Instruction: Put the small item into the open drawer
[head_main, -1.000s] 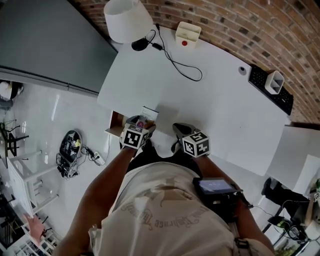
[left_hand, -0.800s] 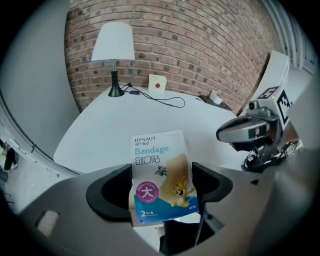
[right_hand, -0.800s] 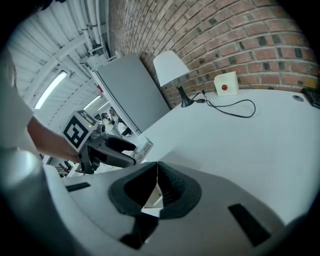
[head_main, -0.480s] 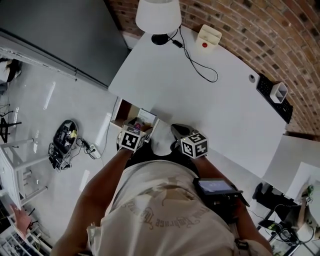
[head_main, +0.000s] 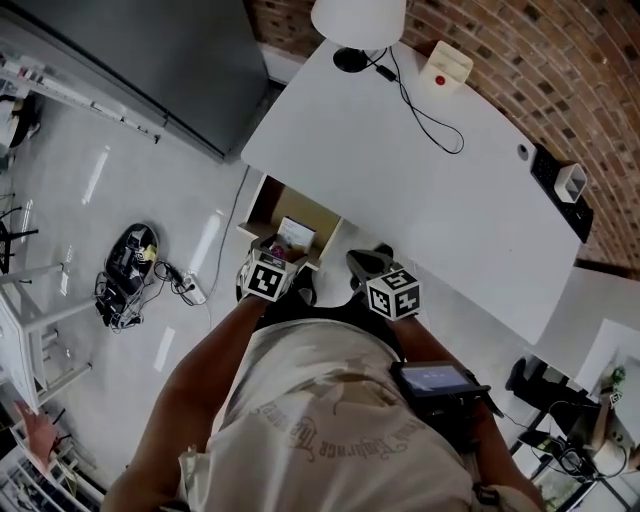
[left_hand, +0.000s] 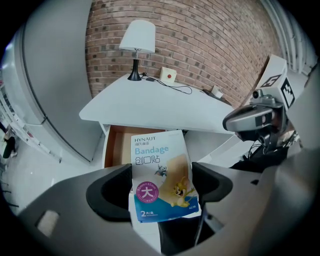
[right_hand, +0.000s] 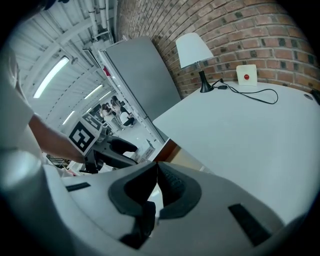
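My left gripper (left_hand: 161, 186) is shut on a flat bandage packet (left_hand: 161, 175), white and blue with cartoon print, held upright between its jaws. In the head view that packet (head_main: 292, 236) sits just at the front of the open drawer (head_main: 274, 204), whose brown wooden inside shows under the white desk's left end. The left gripper view shows the drawer (left_hand: 116, 144) straight ahead, beyond the packet. My right gripper (right_hand: 154, 179) is shut with nothing between its jaws, and it hovers beside the left one (head_main: 270, 270) at the desk's front edge (head_main: 372, 262).
The white desk (head_main: 420, 190) carries a lamp (head_main: 358, 22), a cable, a small white box with a red button (head_main: 444, 68) and items at its far right end. A brick wall runs behind it. Cables and a dark device (head_main: 130, 262) lie on the floor at left.
The drawer now stands much further out from under the desk, with its brown inside showing. The view has shifted, and the left gripper keeps the packet at the drawer's front.
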